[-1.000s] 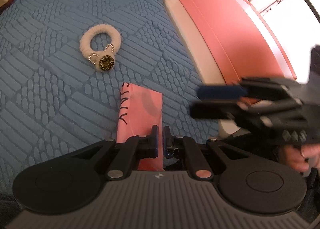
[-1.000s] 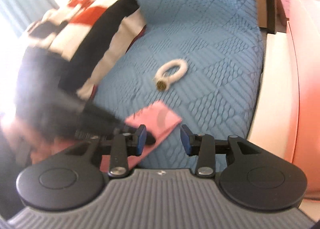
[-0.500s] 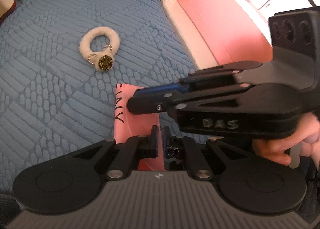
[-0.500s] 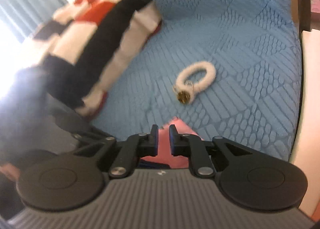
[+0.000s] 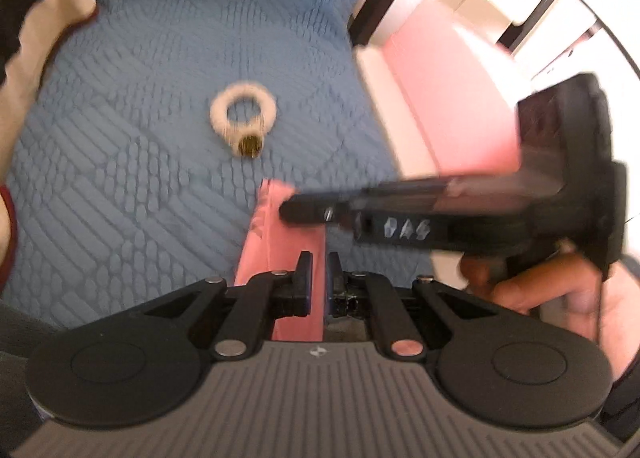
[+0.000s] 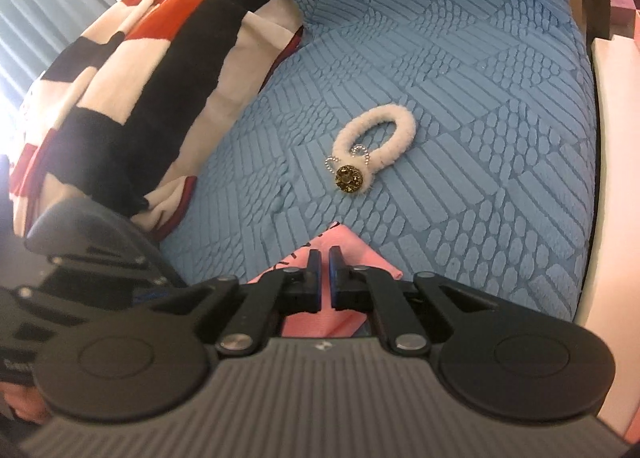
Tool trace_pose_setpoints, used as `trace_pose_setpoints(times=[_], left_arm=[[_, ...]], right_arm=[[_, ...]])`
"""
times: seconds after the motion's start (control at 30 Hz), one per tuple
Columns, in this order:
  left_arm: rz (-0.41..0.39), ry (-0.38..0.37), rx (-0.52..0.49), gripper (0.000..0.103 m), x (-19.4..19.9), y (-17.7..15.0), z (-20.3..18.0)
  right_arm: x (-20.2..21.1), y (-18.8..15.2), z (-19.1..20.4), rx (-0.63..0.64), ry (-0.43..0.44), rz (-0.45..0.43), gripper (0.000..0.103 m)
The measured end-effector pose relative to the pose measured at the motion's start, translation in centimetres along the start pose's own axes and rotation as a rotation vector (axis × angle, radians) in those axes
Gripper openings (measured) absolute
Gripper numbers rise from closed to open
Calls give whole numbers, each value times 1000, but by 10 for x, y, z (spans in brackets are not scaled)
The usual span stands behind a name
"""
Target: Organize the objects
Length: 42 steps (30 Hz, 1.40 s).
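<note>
**A:** ok left wrist view first. The left gripper (image 5: 318, 272) is clamped tight on a flat pink pouch (image 5: 280, 234), smooth stuff with dark lettering along one edge. It lies on the blue bedspread (image 5: 132, 178), which is quilted in ribbed, scaly patches. Beyond the pouch sits a fuzzy white hair tie (image 5: 243, 120), ring shaped with a gold button. The right gripper (image 5: 286, 210) pokes in over the pouch's far end, badly blurred.

**B:** right wrist view is sharper. The right gripper (image 6: 325, 258) has its jaws nearly together over the pouch (image 6: 344, 242) corner; can't tell if it's actually pinching it. The hair tie (image 6: 374, 146) is just past the pouch, with a beaded loop by the button. Left of the pouch is a striped red, black and cream blanket (image 6: 132, 58), soft looking, cut off at the frame edge.
</note>
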<state>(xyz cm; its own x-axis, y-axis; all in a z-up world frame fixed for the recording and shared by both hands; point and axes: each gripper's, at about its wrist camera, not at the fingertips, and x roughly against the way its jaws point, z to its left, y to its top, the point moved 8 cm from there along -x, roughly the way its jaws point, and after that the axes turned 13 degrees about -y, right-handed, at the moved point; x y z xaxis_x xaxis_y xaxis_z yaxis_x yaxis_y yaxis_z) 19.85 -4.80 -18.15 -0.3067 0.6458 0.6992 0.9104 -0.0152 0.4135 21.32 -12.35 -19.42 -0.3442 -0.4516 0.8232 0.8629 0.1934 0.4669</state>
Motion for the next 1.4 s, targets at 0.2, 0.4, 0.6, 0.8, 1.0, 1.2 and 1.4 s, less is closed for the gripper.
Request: trace_pose_setpoints(times=[0.2,0.4,0.6,0.8,1.0,1.2,1.4], left_arm=[[70,11,27,8,-19,-14,6],[63,-2,60,8,-18,-17,11],[43,-6,86,8,-16,-18,13],[-14,38,102,7,-9,-16,16],[-22,38,129,7,-7,-14,21],[-53,34,116,8,-4,-13,18],[-120,57,52,22,5,-2,7]], right_arm=[[4,5,-11,-46,-25,-24,8],[4,8,-44,-196,-76,-27,30],[-3,6,-43,-240,-5,2,34],[-4,2,-40,-291,48,40,36],[-4,-3,-32,-337,134,86,36],[-6,1,-27,-325,72,52,20],[7,8,-23,-310,39,-6,16]])
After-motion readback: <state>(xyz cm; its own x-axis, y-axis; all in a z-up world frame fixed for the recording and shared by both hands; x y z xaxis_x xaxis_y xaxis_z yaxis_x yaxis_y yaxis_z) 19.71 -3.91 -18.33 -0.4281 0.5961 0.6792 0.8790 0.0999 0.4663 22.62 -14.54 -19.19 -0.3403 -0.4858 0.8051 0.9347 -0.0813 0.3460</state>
